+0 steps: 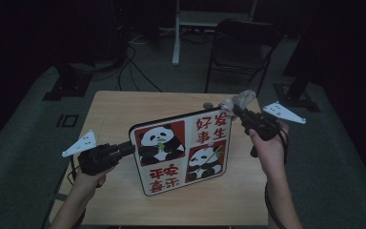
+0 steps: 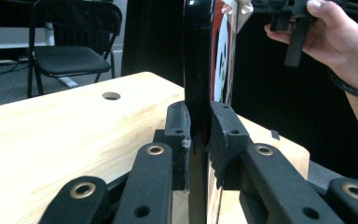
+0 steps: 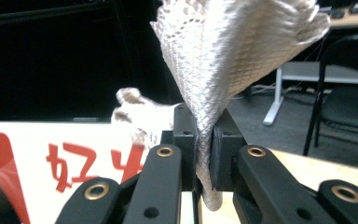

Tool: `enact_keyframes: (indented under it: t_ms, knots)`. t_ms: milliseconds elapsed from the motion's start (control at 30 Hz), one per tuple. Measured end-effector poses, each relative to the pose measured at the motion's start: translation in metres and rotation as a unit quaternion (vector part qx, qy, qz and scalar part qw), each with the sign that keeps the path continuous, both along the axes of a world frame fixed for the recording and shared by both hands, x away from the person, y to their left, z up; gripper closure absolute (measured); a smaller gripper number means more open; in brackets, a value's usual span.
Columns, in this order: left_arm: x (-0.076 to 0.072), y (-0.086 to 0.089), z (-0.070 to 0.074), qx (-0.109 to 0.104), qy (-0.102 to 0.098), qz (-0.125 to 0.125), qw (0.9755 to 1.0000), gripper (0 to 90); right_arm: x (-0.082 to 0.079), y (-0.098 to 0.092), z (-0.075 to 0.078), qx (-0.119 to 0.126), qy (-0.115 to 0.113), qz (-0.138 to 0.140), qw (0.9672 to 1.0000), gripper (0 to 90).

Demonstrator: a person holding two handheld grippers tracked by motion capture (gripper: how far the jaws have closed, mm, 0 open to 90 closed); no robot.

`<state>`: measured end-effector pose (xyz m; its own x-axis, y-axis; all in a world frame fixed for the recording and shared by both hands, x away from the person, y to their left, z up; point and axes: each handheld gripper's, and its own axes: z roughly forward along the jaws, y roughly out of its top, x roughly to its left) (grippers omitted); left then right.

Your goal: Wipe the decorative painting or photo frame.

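The left gripper (image 2: 199, 135) jaws clamp the panda board (image 1: 181, 150) edge (board upright between them); the right gripper (image 3: 204, 135) jaws pinch a white cloth (image 3: 233, 56).

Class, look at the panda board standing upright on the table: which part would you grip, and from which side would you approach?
Grip the thin left edge of the panda board, coming in level from the left, as the left hand-held gripper does: the board stands on edge, so its narrow side fits between the jaws.
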<state>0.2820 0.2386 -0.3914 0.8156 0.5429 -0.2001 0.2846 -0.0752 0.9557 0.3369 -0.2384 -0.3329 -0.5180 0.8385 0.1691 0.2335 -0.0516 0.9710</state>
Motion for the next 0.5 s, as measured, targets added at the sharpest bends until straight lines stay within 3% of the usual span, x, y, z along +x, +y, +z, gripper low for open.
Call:
enact_keyframes:
  t_ms: [167, 500]
  knots:
    - [0.001, 0.0, 0.0, 0.001, 0.001, 0.001, 1.0, 79.1, 0.001, -0.006, -0.018, 0.022, 0.031, 0.0, 0.9993, 83.3]
    - [0.001, -0.002, 0.0, 0.001, 0.004, 0.002, 1.0, 79.0, -0.003, -0.011, -0.047, 0.051, 0.065, 0.005, 0.9965, 83.4]
